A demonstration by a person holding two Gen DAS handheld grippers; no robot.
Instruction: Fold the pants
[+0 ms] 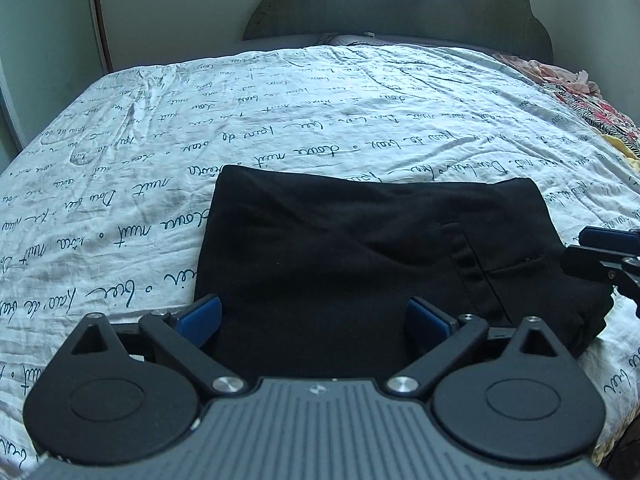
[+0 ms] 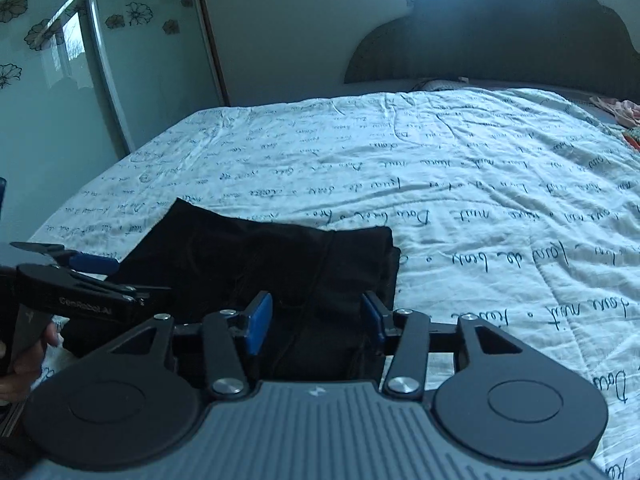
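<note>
The left gripper (image 1: 314,316) hangs over the near edge of the folded black pants (image 1: 380,248), its blue-padded fingers (image 1: 202,318) spread wide with nothing pinched between them; the right gripper (image 2: 316,320) stands over the same bundle from the other side, its blue pads (image 2: 260,320) parted over the cloth and clear of it, gripping nothing. The pants lie folded into a compact dark rectangle near the front edge of a bed, on a white cover printed with looping handwriting (image 1: 280,120); a dark scalloped headboard (image 2: 500,40) rises at the far end; patterned clothes (image 1: 592,108) are heaped along the bed's right side; flower decals dot a glossy wardrobe door (image 2: 48,40) at left.
</note>
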